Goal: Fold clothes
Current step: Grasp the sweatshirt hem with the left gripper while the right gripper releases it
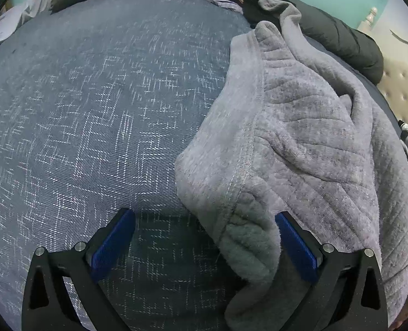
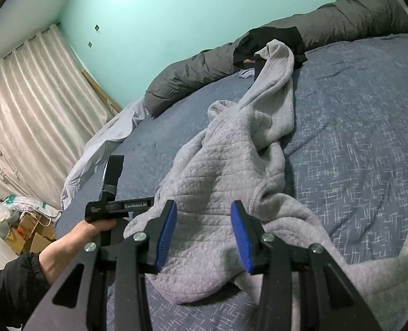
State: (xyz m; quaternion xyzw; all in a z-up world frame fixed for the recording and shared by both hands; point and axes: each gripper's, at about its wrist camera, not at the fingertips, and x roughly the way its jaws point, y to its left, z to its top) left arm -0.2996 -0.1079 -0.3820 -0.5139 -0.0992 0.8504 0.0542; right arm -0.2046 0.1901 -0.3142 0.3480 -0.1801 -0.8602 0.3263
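Nothing folded yet: grey sweatshirt [image 2: 223, 193] lies crumpled mid-bed [image 1: 93, 110]. My left gripper [image 1: 204, 237] gapes around its hem, right gripper [image 2: 202, 234] half open, empty.

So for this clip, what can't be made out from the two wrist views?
- Grey garment: its type and full shape are unclear; it is bunched, and the frame bottom crops it in both views.
- Left gripper: a fold lies between the open fingers; contact with the pads is unclear.
- Right gripper: whether its pads press the cloth, unclear.
- Black clothing against the dark duvet: too crumpled and far away to identify.
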